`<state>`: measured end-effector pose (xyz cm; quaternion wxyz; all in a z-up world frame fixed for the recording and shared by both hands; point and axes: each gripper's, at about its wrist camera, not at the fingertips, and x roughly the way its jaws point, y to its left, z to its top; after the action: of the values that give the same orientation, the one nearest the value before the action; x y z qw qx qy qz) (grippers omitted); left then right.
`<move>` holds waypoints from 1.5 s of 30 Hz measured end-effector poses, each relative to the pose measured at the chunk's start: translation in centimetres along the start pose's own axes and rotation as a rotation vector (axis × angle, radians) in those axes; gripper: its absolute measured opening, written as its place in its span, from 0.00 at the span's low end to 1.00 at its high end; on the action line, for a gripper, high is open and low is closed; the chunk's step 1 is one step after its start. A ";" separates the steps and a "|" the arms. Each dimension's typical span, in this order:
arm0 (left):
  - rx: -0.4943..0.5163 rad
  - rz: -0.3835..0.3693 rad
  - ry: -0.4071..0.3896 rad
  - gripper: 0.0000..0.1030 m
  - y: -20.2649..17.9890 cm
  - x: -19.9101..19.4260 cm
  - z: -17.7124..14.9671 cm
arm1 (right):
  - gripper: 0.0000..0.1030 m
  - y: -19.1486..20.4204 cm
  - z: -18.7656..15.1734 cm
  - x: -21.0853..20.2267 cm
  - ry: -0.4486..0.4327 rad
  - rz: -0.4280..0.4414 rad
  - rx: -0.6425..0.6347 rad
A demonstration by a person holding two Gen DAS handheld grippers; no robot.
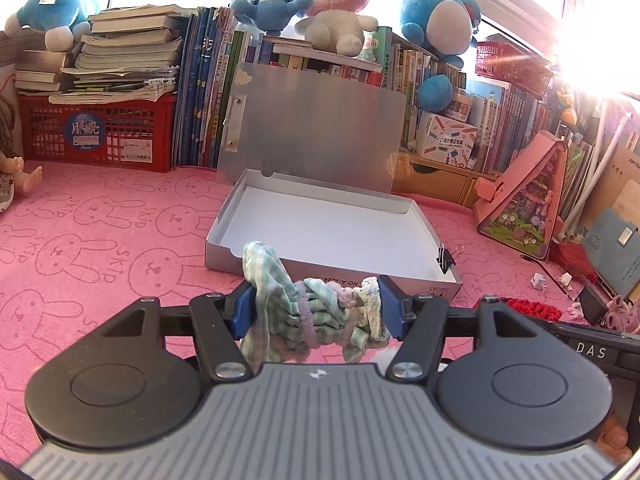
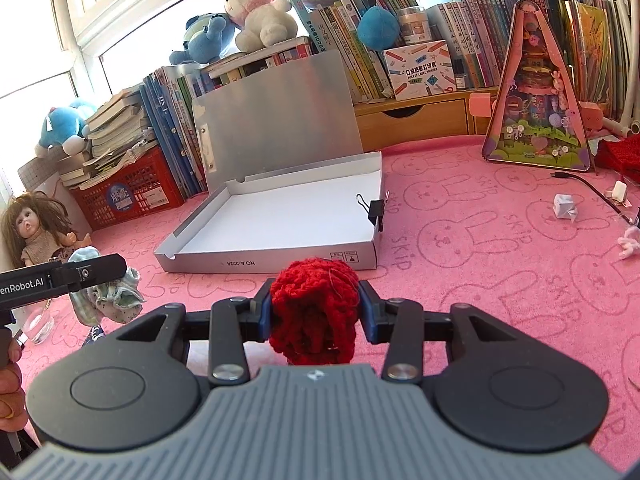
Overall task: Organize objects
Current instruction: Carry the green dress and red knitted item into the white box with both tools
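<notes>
My left gripper (image 1: pixel 316 308) is shut on a bunched green checked cloth (image 1: pixel 312 312), held above the pink mat just in front of the open silver box (image 1: pixel 332 276). The box has a white bottom with nothing lying in it, and its lid stands upright behind. My right gripper (image 2: pixel 316 308) is shut on a red knitted piece (image 2: pixel 314 312), also held just in front of the silver box (image 2: pixel 280 258). In the right wrist view the left gripper (image 2: pixel 80 276) with the green cloth (image 2: pixel 108 296) shows at the left.
A black binder clip (image 1: pixel 446 260) sits on the box's right wall. Books, a red crate (image 1: pixel 96 136) and plush toys line the back. A doll (image 2: pixel 36 236) sits at the left, a pink triangular toy case (image 2: pixel 536 92) at the right. Small items and a cable (image 2: pixel 580 184) lie on the pink mat.
</notes>
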<state>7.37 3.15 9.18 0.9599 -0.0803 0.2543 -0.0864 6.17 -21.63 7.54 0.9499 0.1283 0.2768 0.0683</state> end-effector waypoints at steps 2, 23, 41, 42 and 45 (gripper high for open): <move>0.001 0.002 0.004 0.65 0.0 0.9 0.8 | 0.44 0.1 0.7 0.4 -0.005 -0.001 -0.005; -0.081 0.074 0.104 0.65 2.1 15.6 8.6 | 0.44 -0.9 8.9 10.9 0.057 0.013 0.055; -0.033 0.042 0.163 0.65 -0.7 28.4 12.6 | 0.44 -2.6 12.1 20.8 0.054 -0.005 0.067; -0.035 0.043 0.172 0.65 -0.6 29.0 12.6 | 0.44 -2.7 12.1 21.3 0.057 -0.008 0.062; -0.039 0.042 0.182 0.66 -0.7 30.0 12.4 | 0.44 -2.8 11.8 22.3 0.057 -0.017 0.045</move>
<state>39.22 -2.34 5.72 0.9328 -0.0852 0.3435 -0.0682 31.42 -22.31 5.06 0.9390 0.1451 0.3063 0.0577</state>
